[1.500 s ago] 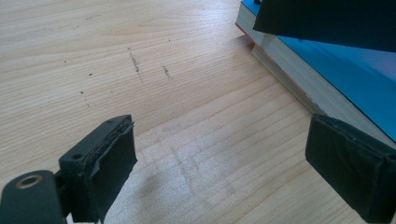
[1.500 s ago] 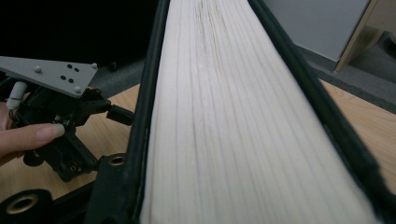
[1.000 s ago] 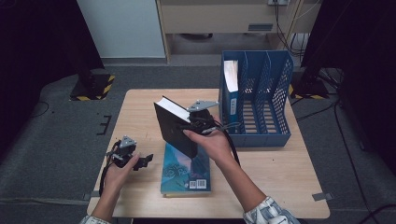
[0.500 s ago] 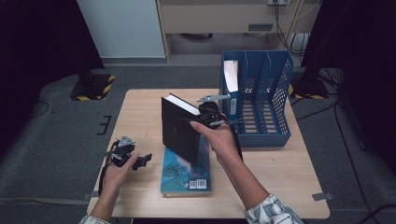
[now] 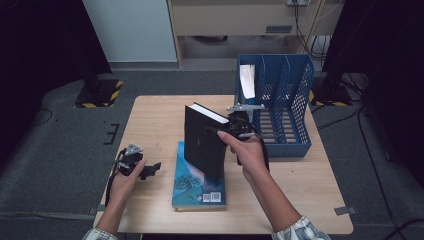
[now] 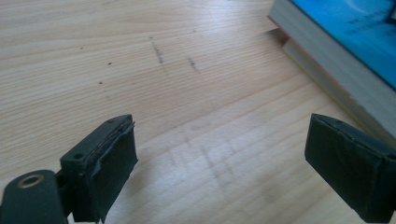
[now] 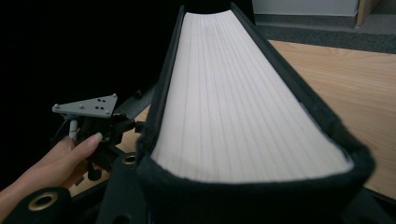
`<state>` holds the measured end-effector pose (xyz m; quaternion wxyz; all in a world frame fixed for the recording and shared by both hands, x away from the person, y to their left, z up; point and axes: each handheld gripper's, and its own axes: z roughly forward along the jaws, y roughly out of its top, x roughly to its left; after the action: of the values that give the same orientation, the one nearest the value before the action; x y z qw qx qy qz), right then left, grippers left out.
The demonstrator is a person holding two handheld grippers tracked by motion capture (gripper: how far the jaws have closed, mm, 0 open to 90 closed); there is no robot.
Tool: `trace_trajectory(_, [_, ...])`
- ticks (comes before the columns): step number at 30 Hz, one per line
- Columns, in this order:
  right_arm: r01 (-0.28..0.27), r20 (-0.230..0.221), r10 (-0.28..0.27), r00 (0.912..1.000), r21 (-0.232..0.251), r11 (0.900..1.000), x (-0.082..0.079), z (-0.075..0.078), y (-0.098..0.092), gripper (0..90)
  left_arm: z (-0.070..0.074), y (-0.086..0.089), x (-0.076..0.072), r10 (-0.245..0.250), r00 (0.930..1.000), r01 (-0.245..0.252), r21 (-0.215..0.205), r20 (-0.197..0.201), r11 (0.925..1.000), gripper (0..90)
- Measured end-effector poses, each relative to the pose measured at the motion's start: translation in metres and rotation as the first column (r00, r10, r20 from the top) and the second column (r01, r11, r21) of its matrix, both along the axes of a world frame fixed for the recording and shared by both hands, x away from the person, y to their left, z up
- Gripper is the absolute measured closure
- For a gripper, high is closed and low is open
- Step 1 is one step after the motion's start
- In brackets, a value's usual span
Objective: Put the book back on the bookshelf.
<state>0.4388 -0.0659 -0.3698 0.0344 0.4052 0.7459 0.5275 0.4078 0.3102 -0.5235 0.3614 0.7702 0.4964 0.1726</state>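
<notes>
my right claw grips the black book upright above the tabletop centre, over the blue book lying at the near edge; my left claw rests open near the left edge.

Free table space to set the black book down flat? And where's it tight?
Bare wood along the far edge of the table, left of the blue file rack, and the near right corner below the rack. Crowded mid-table: the blue book, the left gripper beside it, and the right gripper holding the black book above.
</notes>
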Motion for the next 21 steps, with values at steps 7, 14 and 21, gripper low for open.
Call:
trace_trajectory(7, [0.028, 0.004, -0.028, 0.9996, 0.007, 1.000, -0.008, 0.001, -0.018, 53.2, -0.007, 0.005, 0.004, 0.028, 0.9989, -0.027, 0.039, -0.037, 0.9989, 8.3])
trace_trajectory(14, [0.052, 0.011, -0.052, 0.9986, 0.014, 0.999, -0.017, 0.003, -0.033, 53.1, -0.008, 0.003, 0.004, 0.017, 0.9994, -0.016, 0.048, -0.031, 0.9987, 6.9])
trace_trajectory(21, [0.067, 0.029, -0.067, 0.9973, 0.014, 0.998, -0.028, 0.011, -0.046, 53.1, -0.011, 0.002, 0.002, 0.014, 0.9999, -0.014, 0.075, -0.002, 0.9971, 5.9])
